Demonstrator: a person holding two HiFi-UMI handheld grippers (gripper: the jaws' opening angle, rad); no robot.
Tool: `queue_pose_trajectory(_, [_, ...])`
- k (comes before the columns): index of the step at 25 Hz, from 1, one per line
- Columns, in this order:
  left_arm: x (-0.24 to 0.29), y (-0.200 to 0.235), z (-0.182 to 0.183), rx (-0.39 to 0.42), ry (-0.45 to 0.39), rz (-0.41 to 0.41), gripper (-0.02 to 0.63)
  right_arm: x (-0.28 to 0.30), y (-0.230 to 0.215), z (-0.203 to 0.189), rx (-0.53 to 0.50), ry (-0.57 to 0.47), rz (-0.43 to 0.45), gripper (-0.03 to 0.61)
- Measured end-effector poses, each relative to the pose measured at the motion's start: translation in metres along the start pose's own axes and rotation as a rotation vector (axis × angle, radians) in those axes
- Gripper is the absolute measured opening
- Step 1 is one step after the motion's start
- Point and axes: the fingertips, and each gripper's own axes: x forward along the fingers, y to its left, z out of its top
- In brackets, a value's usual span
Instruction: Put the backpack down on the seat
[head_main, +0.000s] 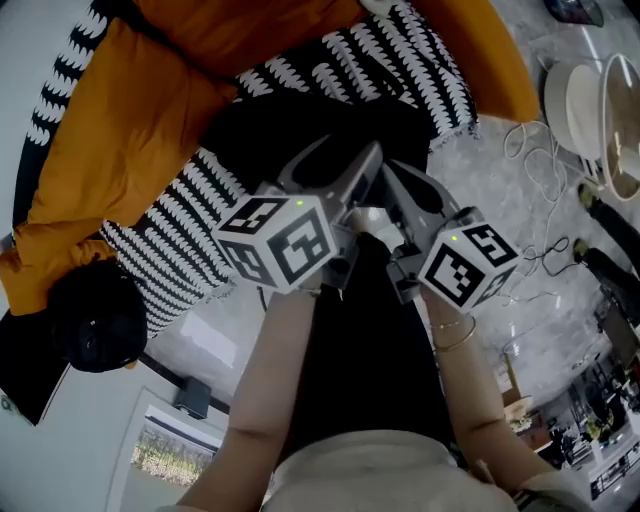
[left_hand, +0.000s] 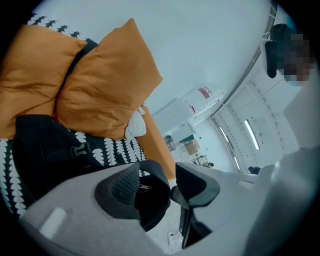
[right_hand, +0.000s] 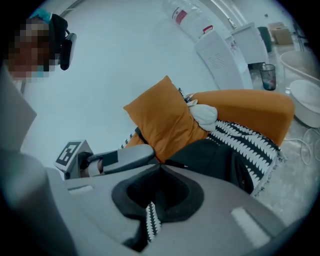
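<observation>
The black backpack lies on the seat of an orange sofa, on a black-and-white patterned throw. In the left gripper view the backpack rests below two orange cushions. My left gripper hangs just above the backpack's near edge, and its jaws stand apart with no pad pressing on anything. My right gripper is close beside it. Its tips meet, and I see nothing held between them. The backpack shows beyond them.
An orange cushion fills the sofa's left side. White bowls and loose cables lie on the marble floor at the right. A black round object sits at the sofa's left end. The person's dark trousers are below the grippers.
</observation>
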Motion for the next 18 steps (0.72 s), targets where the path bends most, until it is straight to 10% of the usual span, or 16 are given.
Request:
queue_pose_trajectory(14, [-0.067, -0.033, -0.018, 0.102, -0.013, -0.068, 0.2, -0.054, 0.024, -0.019, -0.057, -0.111, -0.064, 0.002])
queue_pose_trajectory(18, [-0.112, -0.056, -0.003, 0.174, -0.093, -0.113, 0.037, -0.077, 0.057, -0.012, -0.093, -0.199, -0.05, 0.002])
